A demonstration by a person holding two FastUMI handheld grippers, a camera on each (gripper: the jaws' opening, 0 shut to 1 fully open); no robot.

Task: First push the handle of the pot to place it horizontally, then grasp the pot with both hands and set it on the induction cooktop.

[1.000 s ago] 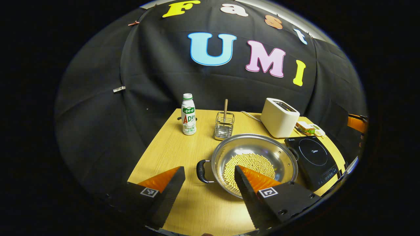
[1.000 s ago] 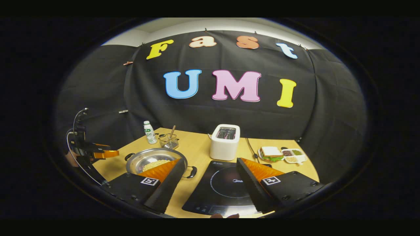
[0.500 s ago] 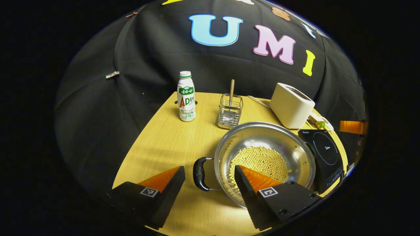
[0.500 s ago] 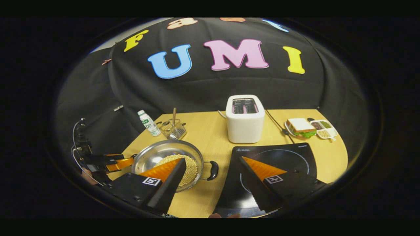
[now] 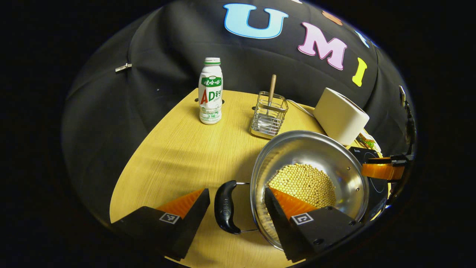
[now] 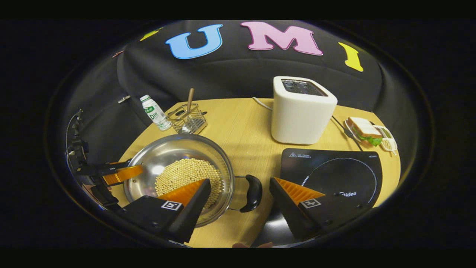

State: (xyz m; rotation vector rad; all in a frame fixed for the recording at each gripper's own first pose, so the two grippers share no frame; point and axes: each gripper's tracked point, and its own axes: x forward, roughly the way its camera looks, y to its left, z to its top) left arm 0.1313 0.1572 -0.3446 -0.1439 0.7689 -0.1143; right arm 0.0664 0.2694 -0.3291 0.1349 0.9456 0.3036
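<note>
Pot [image 6: 178, 171] handles sit between each gripper's spread fingers, cooktop [image 6: 334, 175] beside.

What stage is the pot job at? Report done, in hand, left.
Done: the pot looks turned, one handle toward each side. In hand: the left gripper is open around that handle; the right gripper is open around the other handle. Neither has closed. Left: grip both, lift, and set the pot on the cooktop, which is bare.
</note>
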